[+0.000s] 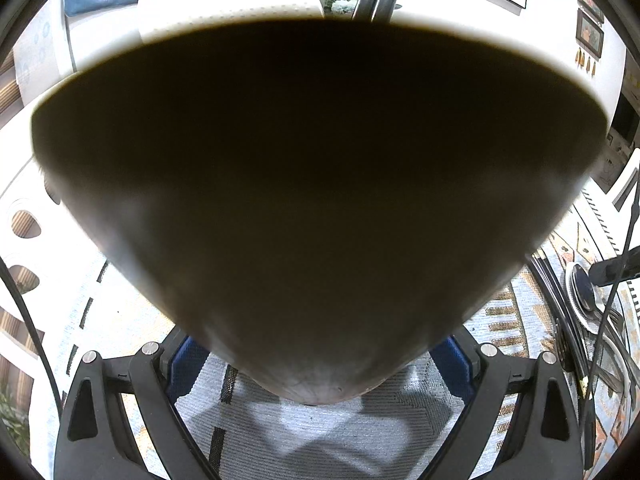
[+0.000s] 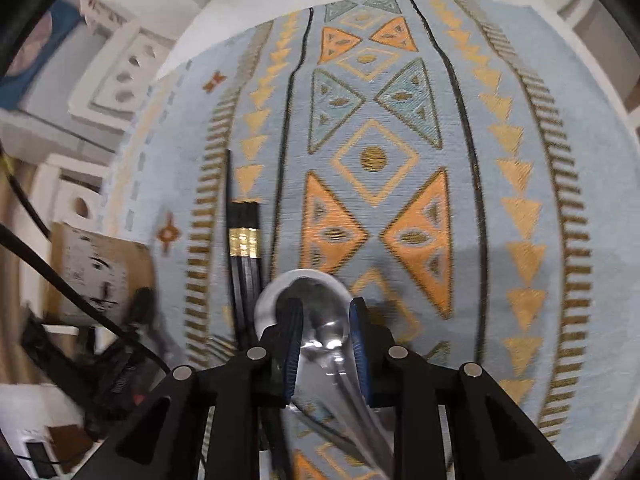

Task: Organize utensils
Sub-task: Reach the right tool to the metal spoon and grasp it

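Left wrist: dark bowl (image 1: pixel 320 184) blocks gripper (image 1: pixel 320 364).

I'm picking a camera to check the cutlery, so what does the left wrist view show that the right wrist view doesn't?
Only the left wrist view shows the bowl held in the left gripper, blocking most of the frame, and a fork. Only the right wrist view shows black chopsticks and the right gripper around a spoon. Both show the patterned placemat.
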`<state>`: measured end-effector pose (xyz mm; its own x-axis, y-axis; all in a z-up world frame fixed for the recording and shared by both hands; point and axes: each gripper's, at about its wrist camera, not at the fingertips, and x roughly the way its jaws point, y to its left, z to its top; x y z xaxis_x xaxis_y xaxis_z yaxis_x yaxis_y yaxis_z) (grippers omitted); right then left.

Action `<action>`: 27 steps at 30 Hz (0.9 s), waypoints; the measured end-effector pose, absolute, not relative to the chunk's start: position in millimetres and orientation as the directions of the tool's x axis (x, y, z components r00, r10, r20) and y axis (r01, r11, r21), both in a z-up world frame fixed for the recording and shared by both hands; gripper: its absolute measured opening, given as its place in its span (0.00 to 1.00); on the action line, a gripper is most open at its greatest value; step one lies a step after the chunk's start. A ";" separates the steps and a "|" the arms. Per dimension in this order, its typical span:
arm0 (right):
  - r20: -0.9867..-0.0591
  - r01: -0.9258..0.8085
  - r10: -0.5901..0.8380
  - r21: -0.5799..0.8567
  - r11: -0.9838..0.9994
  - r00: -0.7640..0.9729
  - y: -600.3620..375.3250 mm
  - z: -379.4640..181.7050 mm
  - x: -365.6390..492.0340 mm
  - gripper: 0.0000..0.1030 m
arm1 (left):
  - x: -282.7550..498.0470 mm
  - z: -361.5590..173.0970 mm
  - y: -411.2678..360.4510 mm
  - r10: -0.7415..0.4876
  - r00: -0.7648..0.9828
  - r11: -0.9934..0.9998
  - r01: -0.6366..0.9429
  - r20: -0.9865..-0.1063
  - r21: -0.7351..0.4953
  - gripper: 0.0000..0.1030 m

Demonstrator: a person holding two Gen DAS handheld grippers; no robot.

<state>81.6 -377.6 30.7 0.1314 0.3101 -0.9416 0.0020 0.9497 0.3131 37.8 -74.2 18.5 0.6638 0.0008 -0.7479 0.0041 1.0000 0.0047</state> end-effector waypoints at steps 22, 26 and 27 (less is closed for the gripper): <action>-0.968 -0.075 0.184 0.173 0.982 0.170 -382.7 28.0 85.7 0.09 | 35.5 21.0 -72.7 0.003 0.663 1.000 0.004 -0.749 0.007 0.93; -0.964 -0.058 0.193 0.186 0.981 0.181 -388.6 33.6 84.3 0.06 | 36.7 21.1 -74.5 0.003 0.663 1.000 0.004 -0.749 0.007 0.93; -0.966 -0.062 0.184 0.176 0.982 0.182 -391.3 36.5 81.0 0.05 | 36.3 21.2 -74.0 0.003 0.663 1.000 0.004 -0.749 0.008 0.93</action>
